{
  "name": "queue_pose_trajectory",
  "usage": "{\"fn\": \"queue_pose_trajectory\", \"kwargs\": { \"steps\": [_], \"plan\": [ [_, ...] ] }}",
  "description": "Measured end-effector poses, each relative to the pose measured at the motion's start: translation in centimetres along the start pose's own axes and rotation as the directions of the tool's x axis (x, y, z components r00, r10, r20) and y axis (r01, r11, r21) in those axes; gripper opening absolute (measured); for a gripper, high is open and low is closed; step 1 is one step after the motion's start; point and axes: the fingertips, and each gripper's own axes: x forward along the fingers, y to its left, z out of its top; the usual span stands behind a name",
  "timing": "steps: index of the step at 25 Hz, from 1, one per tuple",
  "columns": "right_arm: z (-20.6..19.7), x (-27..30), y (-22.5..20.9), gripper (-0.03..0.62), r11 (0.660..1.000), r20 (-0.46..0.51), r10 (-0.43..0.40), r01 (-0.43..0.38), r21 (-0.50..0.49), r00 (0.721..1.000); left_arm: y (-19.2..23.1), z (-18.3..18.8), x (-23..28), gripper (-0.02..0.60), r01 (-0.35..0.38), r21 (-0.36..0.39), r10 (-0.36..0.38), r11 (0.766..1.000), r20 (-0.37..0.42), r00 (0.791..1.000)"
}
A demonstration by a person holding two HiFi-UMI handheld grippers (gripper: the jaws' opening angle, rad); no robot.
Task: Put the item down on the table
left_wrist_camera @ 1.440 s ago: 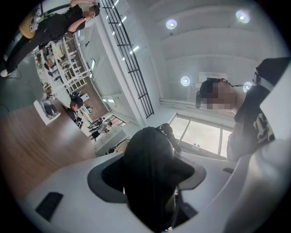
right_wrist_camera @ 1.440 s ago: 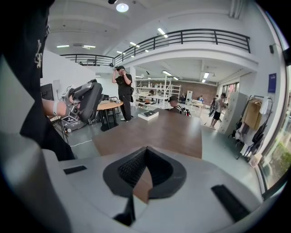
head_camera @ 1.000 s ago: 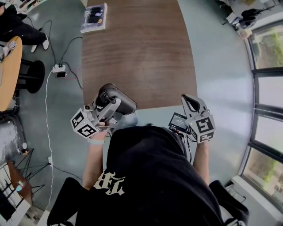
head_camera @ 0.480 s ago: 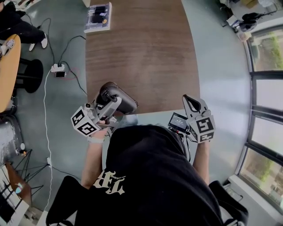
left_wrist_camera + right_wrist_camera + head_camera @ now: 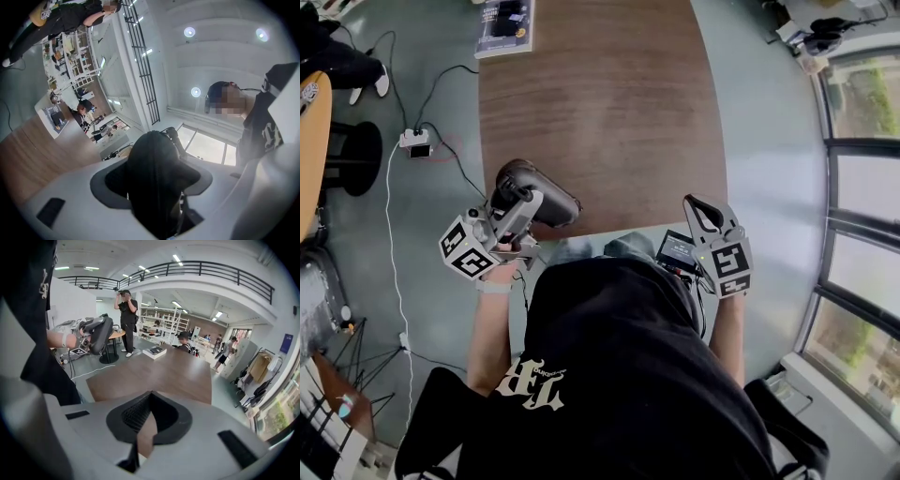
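A black zippered case is clamped in my left gripper, which is shut on it over the near left corner of the brown wooden table. In the left gripper view the case fills the space between the jaws and points up toward the ceiling. My right gripper hovers at the table's near right corner, shut and holding nothing. The right gripper view looks over its closed jaws across the table, and the left gripper with the case appears at the left of that view.
A book lies on the table's far left corner and shows in the right gripper view too. A power strip with cables and a round black stool base sit on the floor to the left. People stand beyond the table.
My left gripper with the case has shifted slightly left and forward over the table's corner. The right gripper has hardly moved.
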Motion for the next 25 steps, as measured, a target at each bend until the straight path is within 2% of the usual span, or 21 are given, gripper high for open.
{"fn": "queue_pose_trajectory", "kwargs": {
  "steps": [3, 7, 13, 20, 22, 25],
  "plan": [
    [-0.1, -0.9, 0.1, -0.012, 1.0, -0.018, -0.005, 0.005, -0.009, 1.0, -0.1, 0.4, -0.3, 0.275, 0.005, 0.007, -0.006, 1.0, 0.005, 1.0],
    [-0.1, -1.6, -1.8, -0.012, 0.999, -0.02, -0.009, 0.008, -0.042, 1.0, -0.4, 0.5, 0.6, 0.275, 0.0, 0.025, -0.001, 1.0, 0.033, 0.999],
    [0.2, -0.5, -2.7, -0.012, 0.995, -0.019, 0.027, -0.029, -0.097, 0.999, -0.3, 0.5, 0.7, 0.275, -0.03, 0.029, 0.027, 0.999, 0.084, 0.996],
    [0.1, 2.3, -2.6, -0.012, 0.988, 0.006, 0.083, -0.081, -0.132, 0.997, 0.8, -0.3, -0.3, 0.275, -0.08, 0.055, 0.075, 0.995, 0.082, 0.994],
    [0.1, 2.6, -4.3, -0.012, 0.987, 0.026, 0.09, -0.086, -0.134, 0.996, 0.7, -0.8, 0.6, 0.275, -0.099, 0.061, 0.093, 0.993, 0.091, 0.991],
    [-1.3, 1.4, -10.6, -0.012, 0.99, 0.056, 0.091, -0.084, -0.113, 0.994, -0.5, -3.6, 6.5, 0.275, -0.121, 0.098, 0.117, 0.988, 0.046, 0.992]
  ]
}}
